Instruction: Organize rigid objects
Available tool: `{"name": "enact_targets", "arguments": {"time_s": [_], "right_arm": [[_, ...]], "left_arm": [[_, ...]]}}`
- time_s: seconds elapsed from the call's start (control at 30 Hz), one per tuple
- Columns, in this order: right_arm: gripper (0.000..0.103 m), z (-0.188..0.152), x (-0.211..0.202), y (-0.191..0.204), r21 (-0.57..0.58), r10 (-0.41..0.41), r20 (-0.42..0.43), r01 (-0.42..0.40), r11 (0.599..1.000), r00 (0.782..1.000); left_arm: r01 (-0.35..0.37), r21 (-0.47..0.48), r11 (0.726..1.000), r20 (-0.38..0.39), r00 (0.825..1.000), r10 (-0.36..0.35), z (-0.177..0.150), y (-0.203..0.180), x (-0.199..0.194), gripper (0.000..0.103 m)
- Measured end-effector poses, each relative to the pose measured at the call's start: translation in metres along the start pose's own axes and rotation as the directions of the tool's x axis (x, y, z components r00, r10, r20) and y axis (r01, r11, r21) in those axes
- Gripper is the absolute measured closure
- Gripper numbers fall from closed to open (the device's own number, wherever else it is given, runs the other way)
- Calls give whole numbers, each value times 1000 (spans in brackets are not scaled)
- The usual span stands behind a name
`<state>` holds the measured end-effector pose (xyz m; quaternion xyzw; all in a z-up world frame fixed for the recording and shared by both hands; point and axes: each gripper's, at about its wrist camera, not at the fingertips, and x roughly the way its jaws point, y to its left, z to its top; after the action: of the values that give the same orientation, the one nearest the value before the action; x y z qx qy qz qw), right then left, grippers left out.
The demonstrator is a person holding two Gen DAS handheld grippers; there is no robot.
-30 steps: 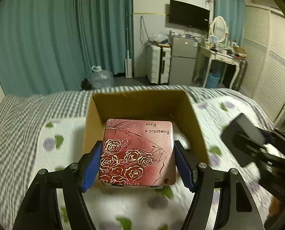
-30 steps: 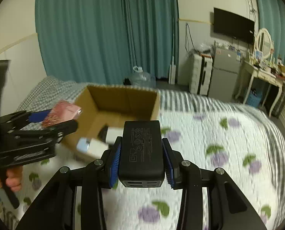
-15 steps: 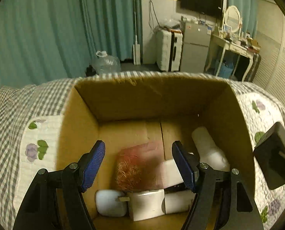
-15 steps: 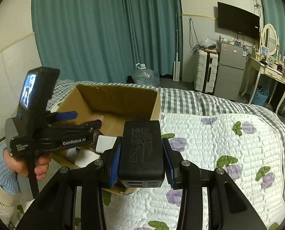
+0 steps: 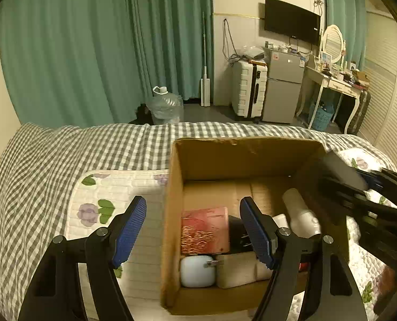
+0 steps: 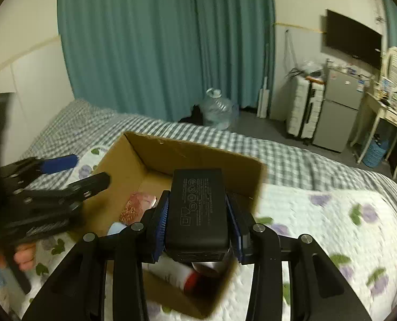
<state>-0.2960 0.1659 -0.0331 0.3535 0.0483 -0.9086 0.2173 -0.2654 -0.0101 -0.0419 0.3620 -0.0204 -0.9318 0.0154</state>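
1. The bed [image 5: 51,165] is the work surface here, with a gray checked cover and a white quilt with purple flowers on top. It's soft, so I'd guess that's why everything is being collected into a box and not stacked loose.
2. The cardboard box [image 5: 171,214] sits open on the quilt toward the far left part of the bed. It's the drop-off spot, flaps out of the way so things can go straight down.
3. The black power brick [image 6: 197,206] is the task item right now: clamped flat in the right tongs [image 6: 198,223], label side up, hanging over the box's near right corner and not inside yet.
4. The red rose tin [image 5: 205,231] lies flat on the box floor by the left wall. Near it are a pale blue gadget [image 5: 197,271] and a beige block [image 5: 235,268], and a white bottle [image 5: 301,214] lies to the right.
5. The left tongs [image 5: 193,231] are spread wide with nothing between them, straddling the box's left wall from above. They look parked there to leave the right side room.
6. The right tongs point forward and slightly down, so my guess is lowering comes next.
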Motion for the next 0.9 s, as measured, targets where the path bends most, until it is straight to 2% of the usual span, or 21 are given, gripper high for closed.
{"name": "enact_targets", "arguments": {"time_s": [0.13,0.27,0.37,0.47,0.6,0.7,0.87,0.9], "right_arm": [[65,12,48,4,16,19,-109,-17,1000,994],[64,14,76,9,-20,-54,-183,51,998,982],[63,11,71,11,-19,-72,-152,70,997,986],[38,17,41,6,30,-90,-74,93,995,993],[38,24,-16,6,51,-135,-2,134,990,991],[28,22,-66,12,52,-186,62,183,982,981],[9,10,-153,26,79,-269,157,259,963,950],[8,7,-166,29,84,-275,173,264,961,946]], "left_arm": [[-9,0,1000,13,1000,9,-3,9,6,28],[16,-3,1000,19,1000,-16,-10,14,12,28],[21,11,1000,20,1000,-21,-12,11,11,28],[23,13,1000,32,999,-23,-11,11,1,28],[0,18,1000,71,997,-2,-7,11,-32,28],[-16,12,1000,132,991,14,-1,9,-72,26],[-46,-19,999,271,961,49,8,5,-155,24],[-51,-20,999,293,955,54,10,2,-169,24]]}}
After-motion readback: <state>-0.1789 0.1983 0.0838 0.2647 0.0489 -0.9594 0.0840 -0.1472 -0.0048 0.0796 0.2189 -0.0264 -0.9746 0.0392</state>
